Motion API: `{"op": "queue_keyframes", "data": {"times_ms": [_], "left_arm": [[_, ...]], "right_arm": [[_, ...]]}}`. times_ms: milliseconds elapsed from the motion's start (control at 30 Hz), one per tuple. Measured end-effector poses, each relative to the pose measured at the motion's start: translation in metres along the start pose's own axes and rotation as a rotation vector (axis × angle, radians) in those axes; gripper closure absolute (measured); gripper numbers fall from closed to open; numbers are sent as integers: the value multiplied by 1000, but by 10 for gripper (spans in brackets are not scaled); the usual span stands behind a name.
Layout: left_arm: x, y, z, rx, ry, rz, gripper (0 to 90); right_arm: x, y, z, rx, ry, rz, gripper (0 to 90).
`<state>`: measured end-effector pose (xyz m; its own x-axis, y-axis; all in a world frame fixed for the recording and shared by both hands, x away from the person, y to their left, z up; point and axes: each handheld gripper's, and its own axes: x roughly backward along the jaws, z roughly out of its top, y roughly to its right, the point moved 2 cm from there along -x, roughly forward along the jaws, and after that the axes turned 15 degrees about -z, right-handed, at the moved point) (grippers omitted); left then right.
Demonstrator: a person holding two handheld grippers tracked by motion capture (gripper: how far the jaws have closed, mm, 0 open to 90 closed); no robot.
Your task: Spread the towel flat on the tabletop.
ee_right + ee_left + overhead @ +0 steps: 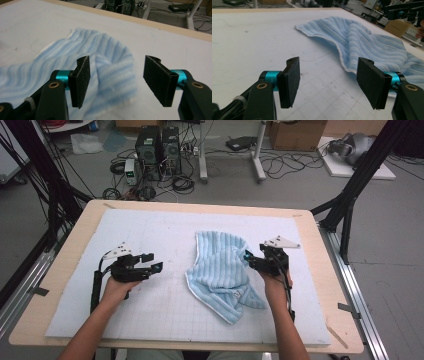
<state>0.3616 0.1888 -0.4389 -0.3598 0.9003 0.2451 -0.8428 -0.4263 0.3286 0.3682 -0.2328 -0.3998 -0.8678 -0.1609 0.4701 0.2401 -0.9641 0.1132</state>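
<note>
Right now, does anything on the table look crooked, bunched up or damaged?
Yes: the blue towel lies askew on the white mat, rumpled, with one part folded over the rest and a raised hump near the right gripper. No tear or spill shows. Both the right and the left gripper stand open, holding nothing.

High view: fixed above the near table edge, looking forward and down over the whole white mat (150, 235). Left gripper view: low, close, facing the blue towel (372, 47) from its left. Right gripper view: low, just beside the towel's right edge. All three share the towel.
</note>
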Motion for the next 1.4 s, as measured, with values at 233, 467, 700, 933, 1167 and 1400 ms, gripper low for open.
{"op": "queue_keyframes", "data": {"times_ms": [233, 467, 700, 933, 1167, 1400], "left_arm": [[-41, 11, 3, -7, -46, -14, 319], [-81, 22, 4, -11, -145, 7, 215], [-119, 31, -2, -77, -332, 45, 293], [-123, 33, -2, -116, -369, 38, 752], [-104, 20, 10, -74, -247, 49, 826], [-70, 4, 19, -31, -127, 68, 822]], "right_arm": [[31, 15, -28, 31, 16, 20, 327], [40, 26, -42, 17, 16, 29, 295], [37, 31, -47, -9, 1, 36, 294], [35, 30, -49, -9, -2, 48, 293], [33, 26, -50, -7, -13, 60, 294], [31, 24, -52, -6, -21, 71, 294]]}}
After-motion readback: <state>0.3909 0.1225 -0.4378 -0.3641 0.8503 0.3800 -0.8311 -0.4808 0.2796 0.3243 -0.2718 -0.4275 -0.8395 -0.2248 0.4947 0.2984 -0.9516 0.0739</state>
